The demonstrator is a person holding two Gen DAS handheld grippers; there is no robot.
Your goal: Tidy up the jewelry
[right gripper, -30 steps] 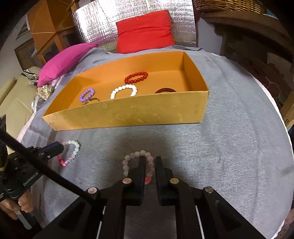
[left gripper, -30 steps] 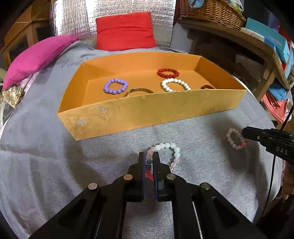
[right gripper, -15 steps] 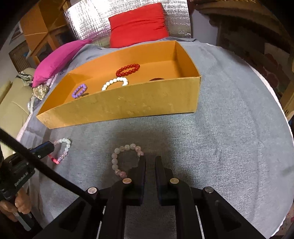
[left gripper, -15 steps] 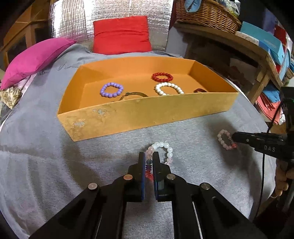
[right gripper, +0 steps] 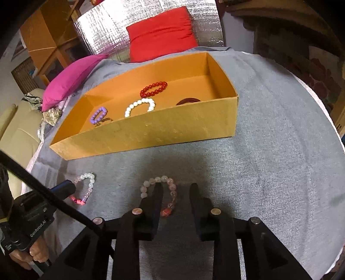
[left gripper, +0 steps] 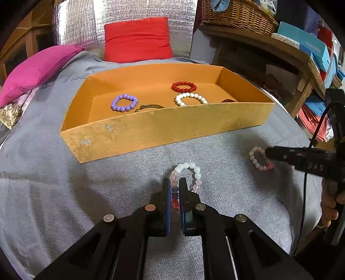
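Note:
An orange box (left gripper: 163, 129) (right gripper: 163, 129) stands on the grey cloth and holds purple (left gripper: 124, 103), red (left gripper: 184, 86) and white (left gripper: 190, 99) bead bracelets and darker pieces. My left gripper (left gripper: 174, 183) is shut on a white-and-pink bracelet (left gripper: 189, 170), also seen in the right wrist view (right gripper: 85, 189). My right gripper (right gripper: 175, 187) is open over a pink bracelet (right gripper: 159, 189); its left finger lies inside the loop and the right side of the loop sits between the jaws. The pink bracelet also shows in the left wrist view (left gripper: 259, 158).
A red cushion (left gripper: 138, 38) and a magenta cushion (left gripper: 38, 69) lie behind the box. Wooden shelves with a wicker basket (left gripper: 237, 13) and boxes stand to the right. A beige sofa (right gripper: 17, 129) is at the left. The cloth-covered table edge curves at the right.
My right gripper has opened from nearly shut and moved forward over the pink bracelet. My left gripper stays shut on the white-and-pink bracelet.

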